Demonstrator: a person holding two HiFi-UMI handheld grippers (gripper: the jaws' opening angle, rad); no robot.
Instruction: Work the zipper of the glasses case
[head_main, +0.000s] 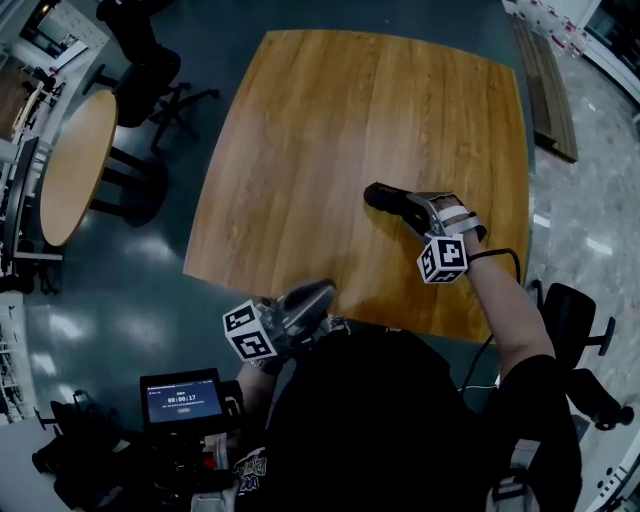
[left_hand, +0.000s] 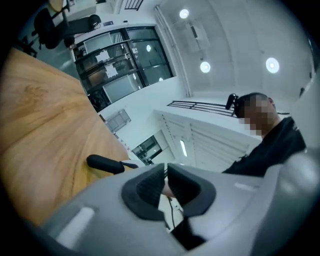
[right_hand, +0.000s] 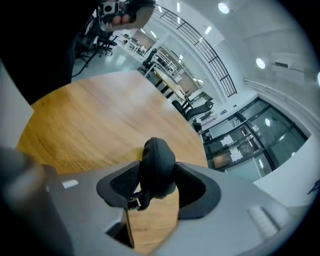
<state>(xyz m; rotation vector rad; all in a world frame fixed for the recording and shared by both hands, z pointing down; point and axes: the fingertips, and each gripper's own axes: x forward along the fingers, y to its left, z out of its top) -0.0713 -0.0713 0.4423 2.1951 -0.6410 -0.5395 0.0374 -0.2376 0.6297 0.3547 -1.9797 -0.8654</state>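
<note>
1. Black glasses case (right_hand: 156, 165), clamped across its width by the right gripper (right_hand: 159, 184), low over the wooden table (head_main: 330, 130)
2. Left gripper (left_hand: 166, 187) closed, empty
3. Probably light, semi-stiff shell; pinch the small pull (right_hand: 131, 201) at its near end

You're in an open-plan office: square wooden table (head_main: 350, 140), round table (head_main: 75, 165) alongside, swivel chairs (head_main: 148, 75) on a teal floor (head_main: 130, 290) — glass-walled rooms (left_hand: 120, 65) and recessed ceiling lights (left_hand: 272, 64) around you.

Only one end of the black oval zip-up glasses case (head_main: 378, 194) pokes out, the rest buried under the grey right gripper (head_main: 405, 208). Down left, the small blue-lit screen (head_main: 182, 399) shows text too tiny to read.
</note>
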